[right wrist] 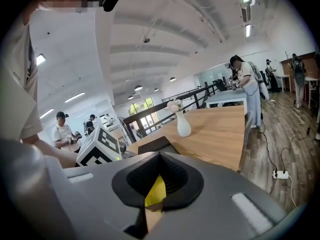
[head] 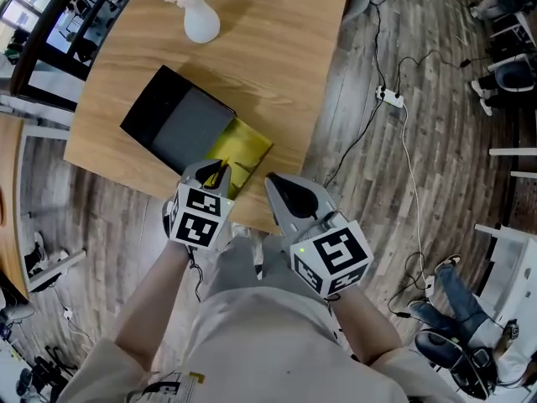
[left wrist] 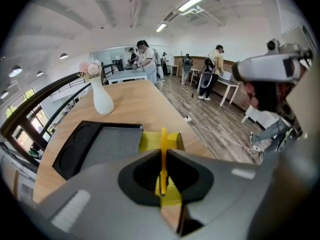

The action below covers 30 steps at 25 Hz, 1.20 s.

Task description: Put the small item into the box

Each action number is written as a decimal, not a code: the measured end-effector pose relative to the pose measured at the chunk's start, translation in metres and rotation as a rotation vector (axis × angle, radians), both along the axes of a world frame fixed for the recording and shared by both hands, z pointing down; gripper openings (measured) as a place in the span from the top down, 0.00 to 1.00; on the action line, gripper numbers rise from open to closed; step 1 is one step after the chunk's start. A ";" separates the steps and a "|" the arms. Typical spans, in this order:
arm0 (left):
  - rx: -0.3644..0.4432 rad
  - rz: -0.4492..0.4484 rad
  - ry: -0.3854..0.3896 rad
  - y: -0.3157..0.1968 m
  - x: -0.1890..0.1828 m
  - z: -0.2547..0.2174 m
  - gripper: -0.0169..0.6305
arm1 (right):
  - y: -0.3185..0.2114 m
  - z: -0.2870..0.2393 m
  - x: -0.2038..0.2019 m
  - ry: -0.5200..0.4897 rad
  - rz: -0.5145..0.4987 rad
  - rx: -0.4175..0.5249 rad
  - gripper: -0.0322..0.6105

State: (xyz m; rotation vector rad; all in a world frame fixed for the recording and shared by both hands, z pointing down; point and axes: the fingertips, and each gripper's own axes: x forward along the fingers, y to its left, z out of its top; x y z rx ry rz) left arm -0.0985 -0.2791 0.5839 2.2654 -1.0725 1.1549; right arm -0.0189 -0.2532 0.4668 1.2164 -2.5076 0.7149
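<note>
Yellow flat piece [left wrist: 162, 170], thin, edge-on, pinched upright in left claw [left wrist: 163, 150] over near edge of light wooden counter [head: 268, 65]. Just beyond it: yellow panel [head: 250, 149] touching open black box with grey lining [head: 143, 117]. Right claw [right wrist: 159, 155] closed on nothing, beside left claw. White vase with pink flowers [head: 201, 22] at far end.

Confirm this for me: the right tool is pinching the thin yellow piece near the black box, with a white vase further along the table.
Not quite: it is the left tool that pinches the thin yellow piece, as the left gripper view shows. The black box and the white vase are as you say.
</note>
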 end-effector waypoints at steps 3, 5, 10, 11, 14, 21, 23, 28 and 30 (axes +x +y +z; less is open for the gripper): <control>-0.021 0.019 -0.027 -0.002 0.005 0.015 0.93 | 0.004 0.010 -0.005 0.004 -0.032 -0.017 0.95; -0.039 0.032 -0.048 -0.002 0.008 0.026 0.93 | 0.007 0.017 -0.007 -0.005 -0.048 -0.034 0.95; -0.090 0.050 -0.072 -0.006 0.019 0.049 0.93 | 0.006 0.029 -0.008 -0.040 -0.052 -0.073 0.95; -0.103 0.053 -0.081 -0.007 0.021 0.054 0.93 | 0.003 0.028 -0.007 -0.051 -0.043 -0.076 0.95; -0.143 0.062 -0.105 -0.011 0.026 0.065 0.93 | -0.009 0.029 0.001 -0.059 -0.011 -0.075 0.95; -0.209 0.096 -0.137 -0.013 0.036 0.087 0.93 | -0.015 0.049 0.027 -0.037 0.033 -0.102 0.95; -0.219 0.098 -0.141 -0.017 0.038 0.091 0.93 | -0.019 0.052 0.032 -0.057 0.048 -0.119 0.95; -0.236 0.105 -0.157 -0.019 0.044 0.104 0.93 | -0.021 0.053 0.042 -0.079 0.049 -0.130 0.95; -0.236 0.107 -0.170 -0.020 0.042 0.110 0.93 | -0.021 0.055 0.044 -0.077 0.048 -0.134 0.95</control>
